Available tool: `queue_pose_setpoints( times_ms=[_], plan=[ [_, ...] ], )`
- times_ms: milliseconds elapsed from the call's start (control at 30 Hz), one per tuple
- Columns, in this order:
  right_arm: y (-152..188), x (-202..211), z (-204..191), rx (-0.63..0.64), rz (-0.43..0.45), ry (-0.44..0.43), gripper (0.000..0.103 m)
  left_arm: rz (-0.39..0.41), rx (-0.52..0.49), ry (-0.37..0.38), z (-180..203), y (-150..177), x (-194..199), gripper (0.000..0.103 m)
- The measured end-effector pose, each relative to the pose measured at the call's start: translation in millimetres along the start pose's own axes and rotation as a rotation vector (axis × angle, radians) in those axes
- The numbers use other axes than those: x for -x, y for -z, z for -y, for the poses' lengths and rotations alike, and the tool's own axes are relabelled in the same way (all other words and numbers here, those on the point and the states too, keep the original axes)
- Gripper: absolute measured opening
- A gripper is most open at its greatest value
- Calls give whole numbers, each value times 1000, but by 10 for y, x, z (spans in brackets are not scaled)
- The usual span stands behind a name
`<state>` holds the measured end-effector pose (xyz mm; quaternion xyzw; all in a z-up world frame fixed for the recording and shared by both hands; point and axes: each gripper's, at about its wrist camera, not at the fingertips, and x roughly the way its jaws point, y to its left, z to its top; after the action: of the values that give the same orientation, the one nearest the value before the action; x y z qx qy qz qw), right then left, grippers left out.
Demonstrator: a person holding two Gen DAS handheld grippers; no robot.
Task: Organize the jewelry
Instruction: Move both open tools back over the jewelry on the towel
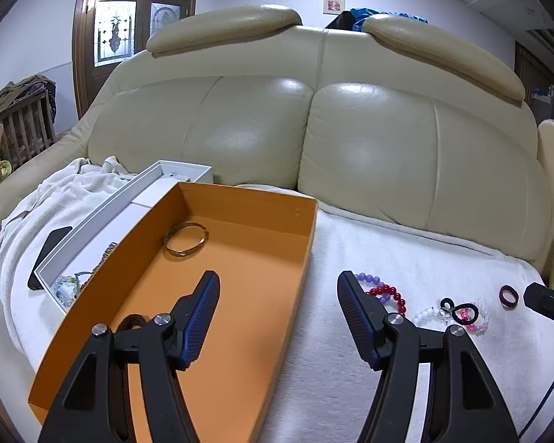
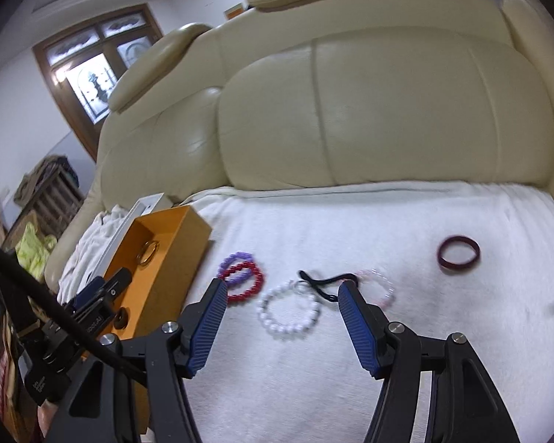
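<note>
An orange box [image 1: 262, 199] sits on a white towel on the sofa and holds a gold bangle [image 1: 185, 239] and a dark ring [image 1: 131, 322] near its front. My left gripper [image 1: 279, 288] is open and empty, over the box's right wall. My right gripper [image 2: 282, 289] is open and empty above a white bead bracelet [image 2: 288, 312]. Around it lie a red bead bracelet [image 2: 244, 281], a purple one [image 2: 236, 260], a black hair tie [image 2: 323, 281], a pink bead bracelet [image 2: 382, 284] and a maroon band [image 2: 458, 253].
A white box [image 1: 92, 229] with beaded pieces [image 1: 64, 288] stands left of the orange box, a dark phone [image 1: 48, 254] beside it. The cream sofa back [image 1: 314, 129] rises behind. A wooden chair [image 1: 22, 129] stands far left.
</note>
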<state>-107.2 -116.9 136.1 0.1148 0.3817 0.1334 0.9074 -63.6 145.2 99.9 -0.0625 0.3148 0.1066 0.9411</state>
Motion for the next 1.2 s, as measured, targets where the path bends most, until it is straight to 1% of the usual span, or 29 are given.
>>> queue_pose_setpoints(
  times_ms=[267,567,933,1000,1100,1200],
  plan=[
    [48,-42,357,-71,-10,4,66,-14,-35,4,196,41,-69,67],
    [56,-36,524,-89,-10,6,66,-22,-56,14,318,61,-87,67],
    [51,-1,670,-115,-5,28,66,-40,-72,30,450,80,-129,67],
    [53,2,720,-127,-4,33,66,-57,-78,40,485,93,-159,67],
    [51,-19,854,-164,-7,57,66,-116,-96,71,551,128,-260,67],
    [59,-56,1084,-216,0,125,66,-180,-108,125,621,173,-356,67]
  ],
)
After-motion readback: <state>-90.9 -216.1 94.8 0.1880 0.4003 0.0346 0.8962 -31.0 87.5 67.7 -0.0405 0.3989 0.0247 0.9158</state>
